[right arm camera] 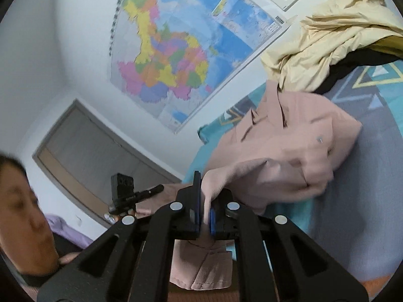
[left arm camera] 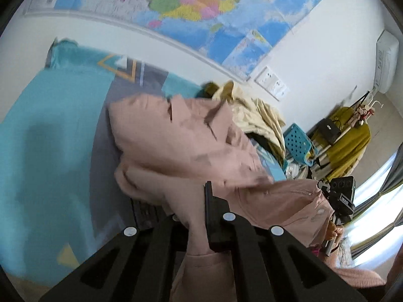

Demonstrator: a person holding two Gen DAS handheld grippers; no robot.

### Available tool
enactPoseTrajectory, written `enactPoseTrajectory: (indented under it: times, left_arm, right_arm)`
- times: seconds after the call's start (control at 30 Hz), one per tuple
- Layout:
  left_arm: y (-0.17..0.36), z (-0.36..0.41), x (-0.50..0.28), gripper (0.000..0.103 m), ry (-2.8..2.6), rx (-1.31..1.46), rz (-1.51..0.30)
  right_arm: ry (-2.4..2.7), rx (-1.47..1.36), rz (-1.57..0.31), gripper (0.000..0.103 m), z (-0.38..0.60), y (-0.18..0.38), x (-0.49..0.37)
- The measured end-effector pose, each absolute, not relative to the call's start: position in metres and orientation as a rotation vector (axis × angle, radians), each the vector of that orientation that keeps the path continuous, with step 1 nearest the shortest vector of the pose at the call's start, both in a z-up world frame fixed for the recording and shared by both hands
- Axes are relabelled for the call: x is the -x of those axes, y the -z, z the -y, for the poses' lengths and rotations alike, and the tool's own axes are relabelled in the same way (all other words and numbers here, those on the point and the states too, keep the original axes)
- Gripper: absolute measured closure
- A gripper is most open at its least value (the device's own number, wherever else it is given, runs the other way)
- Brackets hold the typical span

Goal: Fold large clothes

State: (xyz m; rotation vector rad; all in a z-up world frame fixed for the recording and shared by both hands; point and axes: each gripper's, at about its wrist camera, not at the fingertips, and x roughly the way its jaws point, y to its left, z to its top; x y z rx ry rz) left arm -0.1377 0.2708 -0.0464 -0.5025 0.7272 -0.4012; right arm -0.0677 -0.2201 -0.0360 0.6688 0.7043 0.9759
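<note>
claws: left claw [left arm camera: 191, 216], right claw [right arm camera: 205, 211] clenched on pink garment [right arm camera: 284, 146] | left fingertip hidden by cloth

Two claws: the left claw [left arm camera: 199, 216] and the right claw [right arm camera: 205, 201], each clamped on one pink garment [left arm camera: 176, 138]. One bed [left arm camera: 50, 138] carries it, with one cream garment [left arm camera: 262, 118] heaped at the bed's far edge. One map [left arm camera: 201, 10] hangs on the wall. One socket plate [left arm camera: 272, 83] shows in the left view. One blue basket [left arm camera: 297, 141] and one yellow-draped rack [left arm camera: 352, 136] stand beyond the bed.
</note>
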Motion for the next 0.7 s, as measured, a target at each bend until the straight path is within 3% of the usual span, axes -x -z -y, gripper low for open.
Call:
enactPoseTrajectory:
  times: [0.23,0.43,0.53,0.6,0.7]
  left_arm:
    - [0.011,-0.285,0.041,0.102,0.330,0.482,-0.764]
    - [0.050,-0.278,-0.082,0.100,0.193,0.478,-0.956]
    - [0.091,-0.280,-0.128,0.095,0.103,0.485,-1.080]
    - [0.111,-0.285,-0.143,0.092,0.082,0.500,-1.136]
    - [0.105,-0.292,-0.128,0.088,0.142,0.496,-1.057]
  right_arm:
    - [-0.888,-0.708,-0.723,0.097,0.213,0.019,-0.036]
    - [-0.683,-0.738,-0.902,0.096,0.203,0.072,-0.148]
    - [-0.560,-0.761,-1.000,0.084,0.202,0.108,-0.180]
    - [-0.519,-0.756,-0.994,0.057,0.205,0.115,-0.183]
    - [-0.515,-0.632,-0.932,0.042,0.203,0.101,-0.169]
